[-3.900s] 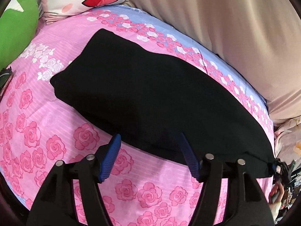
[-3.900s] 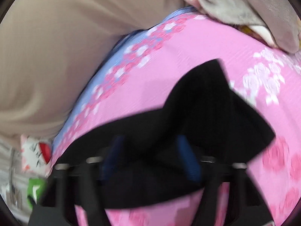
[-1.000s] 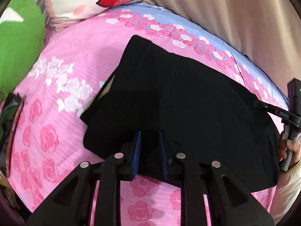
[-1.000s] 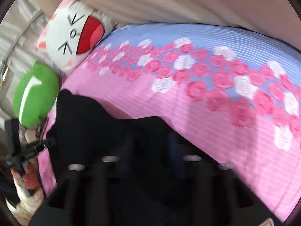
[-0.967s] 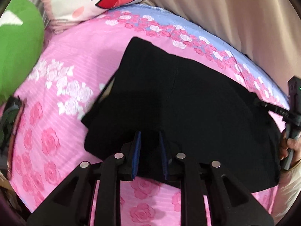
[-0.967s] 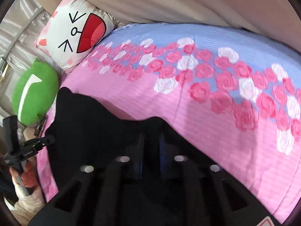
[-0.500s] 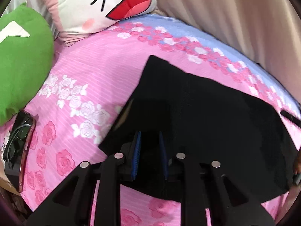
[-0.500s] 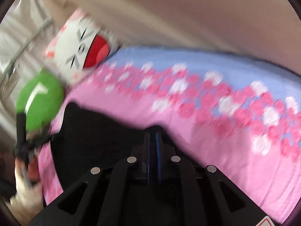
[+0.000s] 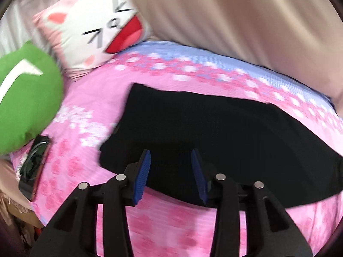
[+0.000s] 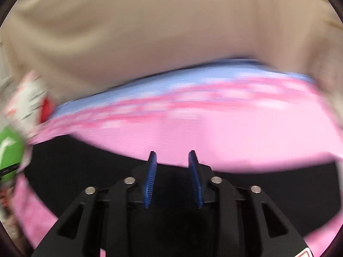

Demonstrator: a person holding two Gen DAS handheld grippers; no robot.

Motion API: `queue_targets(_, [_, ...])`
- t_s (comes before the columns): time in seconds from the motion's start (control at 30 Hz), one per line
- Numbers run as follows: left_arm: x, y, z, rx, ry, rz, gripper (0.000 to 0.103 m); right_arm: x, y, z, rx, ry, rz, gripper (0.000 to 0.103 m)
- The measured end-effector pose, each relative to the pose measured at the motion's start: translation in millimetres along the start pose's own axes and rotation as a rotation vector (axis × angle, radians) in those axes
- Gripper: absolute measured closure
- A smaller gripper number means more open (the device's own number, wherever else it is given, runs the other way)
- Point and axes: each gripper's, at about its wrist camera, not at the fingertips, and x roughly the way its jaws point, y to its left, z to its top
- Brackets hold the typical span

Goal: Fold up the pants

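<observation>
The black pants (image 9: 214,132) lie folded flat on the pink rose-print bedsheet (image 9: 103,98). My left gripper (image 9: 170,156) is open and empty, its blue pads (image 9: 142,171) over the near edge of the pants. In the blurred right wrist view the pants (image 10: 85,171) spread across the lower frame. My right gripper (image 10: 172,156) is open and empty just above the far edge of the pants.
A white cat-face pillow (image 9: 96,32) and a green cushion (image 9: 25,94) sit at the bed's head. A case with dark glasses (image 9: 34,162) lies at the left bed edge. A beige curtain (image 9: 235,17) hangs behind the bed.
Both grippers were shut on the pants and have opened, letting the fabric go. The folded pants now lie flat, and both grippers have pulled back a little.
</observation>
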Motion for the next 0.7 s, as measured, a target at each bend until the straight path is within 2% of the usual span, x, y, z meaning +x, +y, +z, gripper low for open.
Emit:
queue_targets(0.07, [-3.7, -30.6, -4.5, 0.035, 0.006, -0.051, 0.064, -34.2, -78.1, -10.5, 0.067, -0.018, -0.180, 0.043])
queue_targets(0.13, [-5.2, -62.8, -8.4, 0.062, 0.014, -0.094, 0.064, -45.9, -126.2, -14.2, 0.122, -0.004, -0.261, 0.043])
queue_targets(0.17, [-5.8, -74.8, -10.2, 0.068, 0.017, -0.111, 0.064, -48.3, -153.3, -15.9, 0.157, 0.007, -0.267, 0.043])
queue_targets(0.27, [-4.2, -116.0, -16.0, 0.079, 0.044, -0.184, 0.063, -39.4, -187.7, -13.2, 0.185, 0.041, -0.225, 0.041])
queue_targets(0.3, [-3.2, -126.4, -18.6, 0.083, 0.052, -0.197, 0.063, -29.8, -191.6, -11.5, 0.184, 0.059, -0.182, 0.045])
queue_targets(0.33, [-1.8, -135.9, -20.2, 0.087, 0.060, -0.199, 0.063, -19.1, -194.4, -10.3, 0.183, 0.083, -0.118, 0.065])
queue_targets(0.37, [-0.4, -142.2, -21.2, 0.091, 0.064, -0.196, 0.063, -7.9, -190.8, -7.3, 0.181, 0.129, -0.014, 0.096])
queue_targets(0.4, [1.1, -148.2, -21.8, 0.097, 0.067, -0.189, 0.063, -9.5, -183.9, -1.4, 0.170, 0.120, -0.007, 0.097])
queue_targets(0.47, [2.4, -157.2, -21.6, 0.108, 0.072, -0.165, 0.063, -45.9, -165.3, 15.2, 0.079, -0.025, -0.032, 0.097])
queue_targets(0.5, [2.9, -160.0, -21.2, 0.113, 0.073, -0.158, 0.063, -54.0, -168.6, 16.8, 0.077, -0.050, -0.031, 0.097])
queue_targets(0.53, [3.9, -163.5, -21.0, 0.119, 0.071, -0.146, 0.063, -48.1, -183.1, 14.7, 0.093, -0.021, -0.068, 0.097])
queue_targets(0.6, [5.3, -168.3, -23.4, 0.124, 0.070, -0.137, 0.063, -10.5, -212.4, -3.6, 0.139, 0.130, -0.121, 0.095])
queue_targets(0.63, [9.1, -172.3, -24.3, 0.127, 0.078, -0.126, 0.063, -1.7, -217.5, -11.5, 0.145, 0.154, -0.109, 0.094])
queue_targets(0.7, [11.1, -178.1, -27.4, 0.142, 0.088, -0.113, 0.063, -13.6, -216.2, -13.8, 0.152, 0.105, -0.092, 0.086])
